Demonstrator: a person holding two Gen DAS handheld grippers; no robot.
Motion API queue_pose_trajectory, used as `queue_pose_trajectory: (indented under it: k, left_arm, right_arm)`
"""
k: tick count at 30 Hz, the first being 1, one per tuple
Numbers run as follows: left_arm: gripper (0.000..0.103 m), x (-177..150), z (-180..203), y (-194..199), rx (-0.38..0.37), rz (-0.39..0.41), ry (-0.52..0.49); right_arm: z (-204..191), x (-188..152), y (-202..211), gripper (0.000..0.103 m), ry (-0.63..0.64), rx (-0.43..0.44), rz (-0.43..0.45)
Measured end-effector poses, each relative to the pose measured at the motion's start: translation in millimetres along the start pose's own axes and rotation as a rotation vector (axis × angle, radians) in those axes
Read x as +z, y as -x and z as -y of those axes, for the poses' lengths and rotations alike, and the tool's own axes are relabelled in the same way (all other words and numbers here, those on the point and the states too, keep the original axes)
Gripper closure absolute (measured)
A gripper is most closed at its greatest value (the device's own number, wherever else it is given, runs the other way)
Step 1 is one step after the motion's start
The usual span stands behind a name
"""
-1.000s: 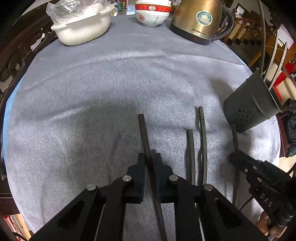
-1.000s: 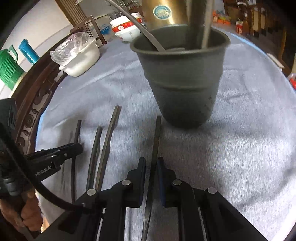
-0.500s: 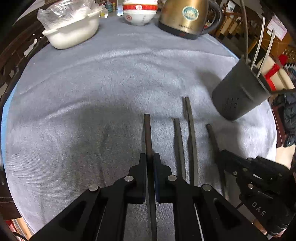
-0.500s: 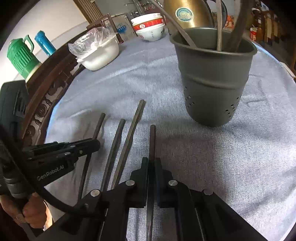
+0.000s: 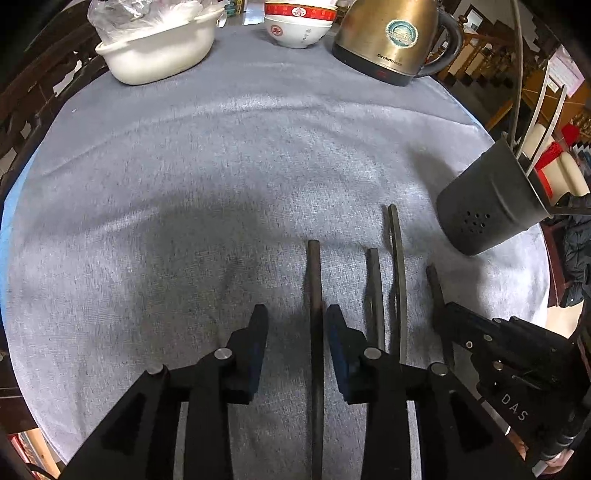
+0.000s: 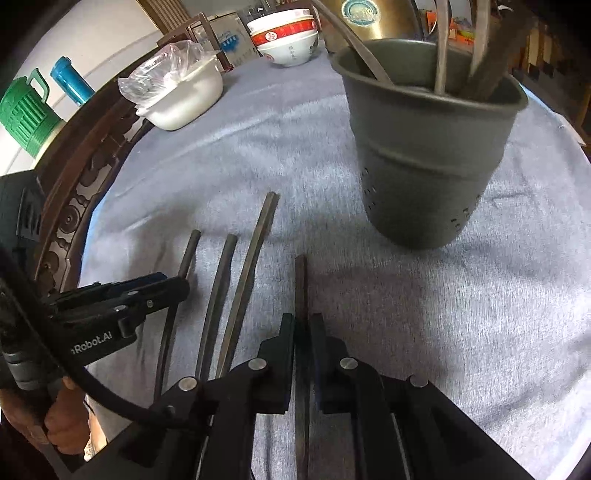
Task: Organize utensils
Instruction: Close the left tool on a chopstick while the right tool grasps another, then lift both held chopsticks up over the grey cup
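Four dark chopsticks lay side by side on the grey tablecloth [image 5: 229,155], all on the near side of the dark utensil holder [image 6: 428,155], their far ends pointing roughly toward it.

The left gripper [image 5: 297,321] stood over the chopstick farthest from the holder [image 5: 314,295]. Its jaws had just been opening, and a clear gap showed between the stick and the left finger [image 5: 258,332]; the right finger sat just beside the stick, and whether it touched could not be told. The stick lay between the fingers, no longer clamped.

The right gripper [image 6: 301,328] was closed on the chopstick nearest the holder [image 6: 300,280], its two fingers [image 6: 286,332] pressed against the stick with no visible gap. That stick ran straight out from the fingers, its tip just short of the holder's base.

Between those two sticks lay the middle pair: a shorter-looking one [image 6: 221,280] and a longer, slightly bowed one [image 6: 255,251], close together and apart from both grippers.

The holder stood upright on the cloth, perforated near its base, with several long utensils [image 6: 441,48] already leaning inside it. Beyond the holder, at the far edge of the table, stood a brass-coloured kettle [image 5: 391,37], stacked red-and-white bowls [image 5: 297,27] and a white basin [image 5: 159,55] holding a clear plastic bag. A hand [image 6: 70,428] gripped the left gripper's handle, well to the left of the holder in the right wrist view.
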State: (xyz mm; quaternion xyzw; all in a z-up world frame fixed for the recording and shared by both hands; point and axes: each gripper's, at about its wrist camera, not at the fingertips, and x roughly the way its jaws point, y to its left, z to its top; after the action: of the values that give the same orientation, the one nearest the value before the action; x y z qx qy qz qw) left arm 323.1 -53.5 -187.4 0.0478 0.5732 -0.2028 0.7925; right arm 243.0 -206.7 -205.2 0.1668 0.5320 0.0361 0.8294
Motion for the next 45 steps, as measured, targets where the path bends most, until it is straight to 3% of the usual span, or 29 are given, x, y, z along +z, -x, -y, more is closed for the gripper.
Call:
queue_pose_trajectory:
  k: [4,9,14,24,37,45]
  left_arm:
    - [0.070,1,5,-1,0.018,0.014,-0.015]
    - [0.095,3,8,-5,0.033,0.026,-0.023]
    - [0.096,-2,7,1,0.035,0.046,-0.004]
    - [0.097,-10,16,68,0.054,0.183,0.000]
    - [0.097,-13,28,124,0.018,0.312,-0.007]
    - [0.097,-17,32,156,0.034,0.386,-0.012]
  right_arm:
    - [0,4,-3,0.091,0.008,0.004,0.041]
    - [-2,3,-3,0.094,0.042,-0.004,0.064]
    - [-4,-2,4,0.096,0.047,0.005,0.093]
    - [-7,-4,57,0.096,0.049,0.070,0.223]
    - [-9,-13,132,0.096,0.048,0.162,0.391]
    - [-6,-21,163,0.096,0.047,0.217,0.500]
